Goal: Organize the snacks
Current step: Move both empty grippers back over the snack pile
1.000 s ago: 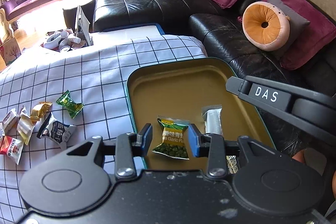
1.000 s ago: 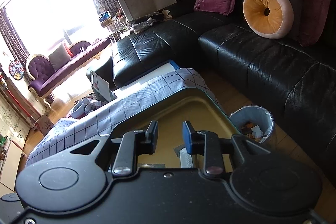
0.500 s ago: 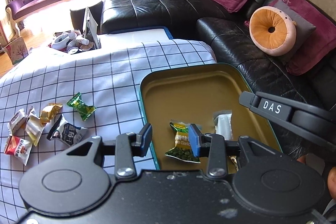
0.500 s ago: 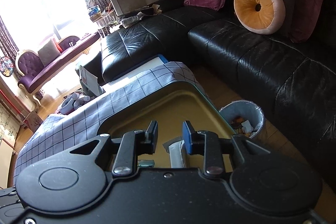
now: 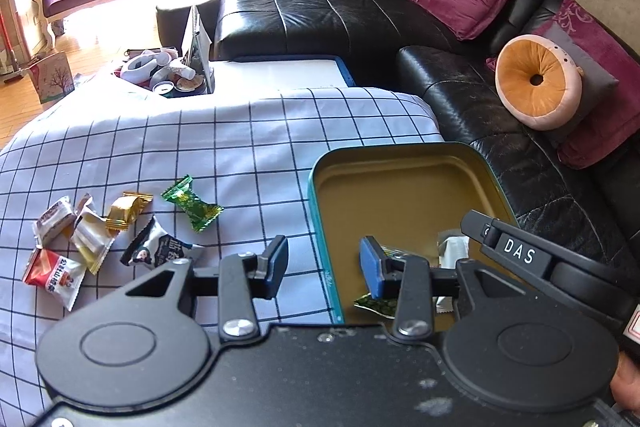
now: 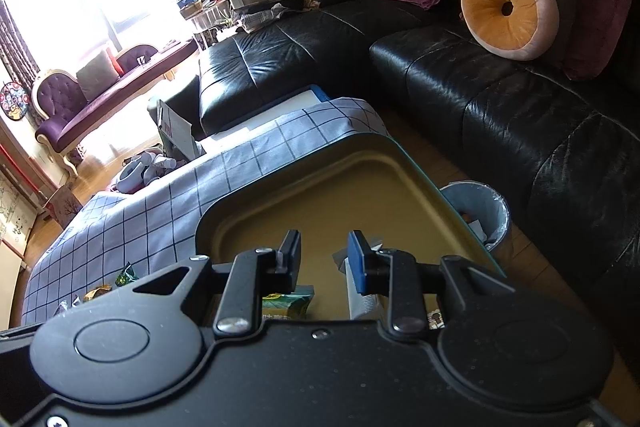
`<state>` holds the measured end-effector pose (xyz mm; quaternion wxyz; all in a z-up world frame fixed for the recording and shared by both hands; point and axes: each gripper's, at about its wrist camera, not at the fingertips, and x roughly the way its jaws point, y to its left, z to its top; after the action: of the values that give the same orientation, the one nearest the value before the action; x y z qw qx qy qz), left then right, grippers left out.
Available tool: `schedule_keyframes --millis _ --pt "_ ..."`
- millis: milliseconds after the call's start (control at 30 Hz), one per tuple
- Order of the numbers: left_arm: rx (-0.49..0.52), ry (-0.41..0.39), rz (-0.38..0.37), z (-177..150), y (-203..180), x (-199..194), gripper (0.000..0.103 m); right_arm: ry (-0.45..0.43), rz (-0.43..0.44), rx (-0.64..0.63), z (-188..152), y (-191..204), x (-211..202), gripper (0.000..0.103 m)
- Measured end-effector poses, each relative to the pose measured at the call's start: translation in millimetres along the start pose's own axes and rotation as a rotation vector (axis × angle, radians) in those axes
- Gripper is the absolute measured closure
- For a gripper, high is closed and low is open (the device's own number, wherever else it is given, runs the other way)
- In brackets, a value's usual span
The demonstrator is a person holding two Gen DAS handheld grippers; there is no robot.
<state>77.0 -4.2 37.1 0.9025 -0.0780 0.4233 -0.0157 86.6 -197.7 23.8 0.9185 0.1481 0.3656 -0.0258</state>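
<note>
Snack packets [image 5: 116, 239]: six small crinkly wrapped pieces scattered on the checked tablecloth [image 5: 240, 147], left of the open tin [image 5: 320, 227]. Light, soft, slippery film; best pinched across the body or at a twisted end. Left gripper [image 5: 323, 265] empty, its jaws have just been opening, now part open astride the tin's rim.

Right wrist view: right gripper [image 6: 325, 259] part open, empty, over the tin. Green packet [image 6: 288, 303] and silver packet [image 6: 362, 301] lie inside.

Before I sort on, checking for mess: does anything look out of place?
Nothing spilled or damaged. Six wrapped snacks still lie loose on the checked tablecloth, outside the teal-rimmed gold tin.
</note>
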Motion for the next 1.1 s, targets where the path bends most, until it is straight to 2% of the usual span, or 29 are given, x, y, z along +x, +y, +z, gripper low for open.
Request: schedule_keyframes --millis 567,1100 --pt "-0.106 -0.02 0.058 8 63 -13 0.062 0.026 0.025 -0.075 -12 45 7 0.064" --pt "-0.27 -0.02 0.188 8 157 -21 0.061 0.066 0.107 -0.159 -30 101 11 0.064"
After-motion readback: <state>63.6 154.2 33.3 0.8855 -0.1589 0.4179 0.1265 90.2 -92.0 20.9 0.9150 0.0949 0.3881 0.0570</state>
